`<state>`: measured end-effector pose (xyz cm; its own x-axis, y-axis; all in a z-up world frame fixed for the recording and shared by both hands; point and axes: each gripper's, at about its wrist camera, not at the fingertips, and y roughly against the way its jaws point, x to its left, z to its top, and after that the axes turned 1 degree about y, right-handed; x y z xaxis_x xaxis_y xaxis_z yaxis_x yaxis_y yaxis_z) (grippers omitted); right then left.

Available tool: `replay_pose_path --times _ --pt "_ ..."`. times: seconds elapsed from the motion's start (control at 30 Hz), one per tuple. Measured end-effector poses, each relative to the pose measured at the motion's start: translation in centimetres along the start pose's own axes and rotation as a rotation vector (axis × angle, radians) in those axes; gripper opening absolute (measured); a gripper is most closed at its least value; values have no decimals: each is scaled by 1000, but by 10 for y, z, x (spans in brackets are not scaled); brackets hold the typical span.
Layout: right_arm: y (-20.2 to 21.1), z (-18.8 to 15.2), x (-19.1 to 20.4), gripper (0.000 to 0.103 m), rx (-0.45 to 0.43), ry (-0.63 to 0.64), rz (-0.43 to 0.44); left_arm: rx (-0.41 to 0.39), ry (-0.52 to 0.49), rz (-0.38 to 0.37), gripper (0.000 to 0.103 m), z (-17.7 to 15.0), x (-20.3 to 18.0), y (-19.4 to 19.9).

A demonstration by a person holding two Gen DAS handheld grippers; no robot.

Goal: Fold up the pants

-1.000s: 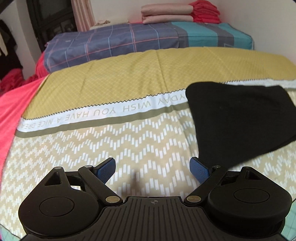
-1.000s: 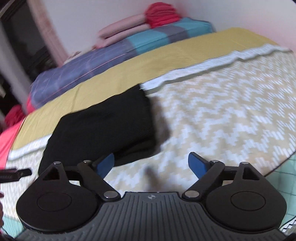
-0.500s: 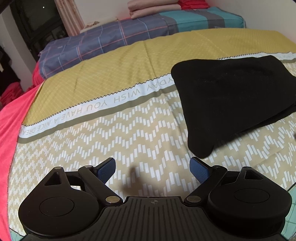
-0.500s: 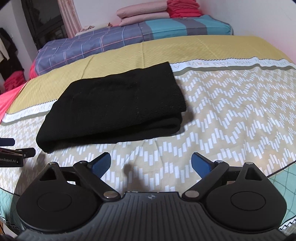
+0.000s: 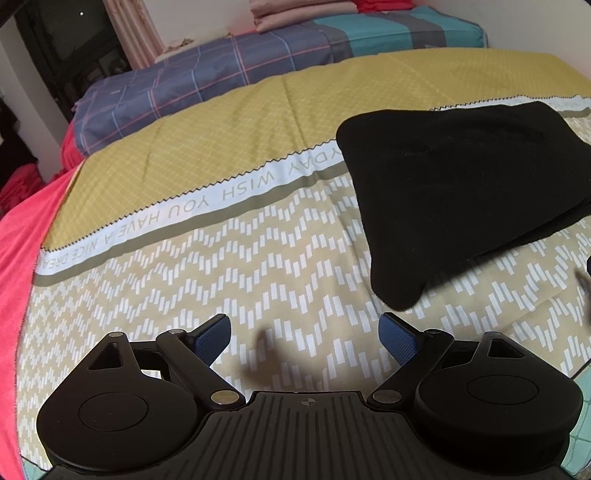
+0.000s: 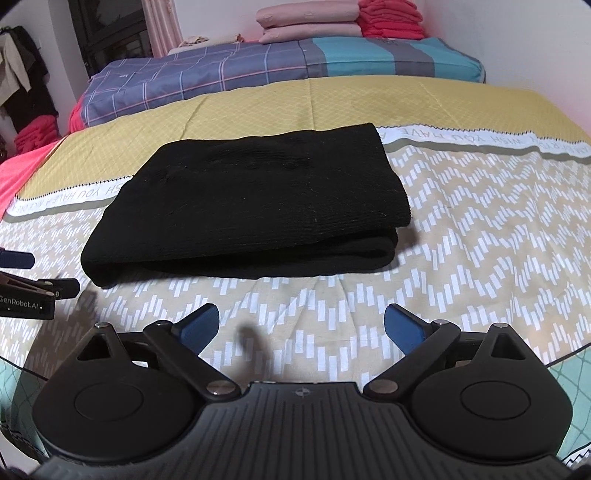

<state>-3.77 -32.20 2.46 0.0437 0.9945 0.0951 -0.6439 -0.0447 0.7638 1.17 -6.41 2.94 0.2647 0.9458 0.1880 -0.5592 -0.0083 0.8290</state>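
The black pants (image 6: pixel 251 206) lie folded into a thick rectangle on the patterned bed sheet (image 5: pixel 221 280). My right gripper (image 6: pixel 301 317) hovers over the sheet just in front of the folded edge, open, with nothing between its blue pads. My left gripper (image 5: pixel 304 328) is open and empty too, and the near corner of the pants (image 5: pixel 461 192) lies ahead of its right finger, apart from it. The tips of the left gripper's fingers (image 6: pixel 16 260) show at the left edge of the right wrist view, beside the pants' left end.
A plaid blue bedding roll (image 6: pixel 221 77) lies across the back, with pink pillows (image 6: pixel 306 22) and folded red clothes (image 6: pixel 391 22) on it. A red-pink blanket (image 5: pixel 22 258) runs along the left. The bed's near edge shows a green sheet (image 6: pixel 569 406).
The right wrist view has rolled level and swung so the pants sit straight ahead. The left gripper has drawn back from the pants' corner. Both stay open and empty.
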Motion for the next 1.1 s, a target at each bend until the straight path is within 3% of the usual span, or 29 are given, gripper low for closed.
replay_pose_path --times 1.1 --pt "-10 0 9 98 21 27 8 20 -23 -20 103 0 -5 -8"
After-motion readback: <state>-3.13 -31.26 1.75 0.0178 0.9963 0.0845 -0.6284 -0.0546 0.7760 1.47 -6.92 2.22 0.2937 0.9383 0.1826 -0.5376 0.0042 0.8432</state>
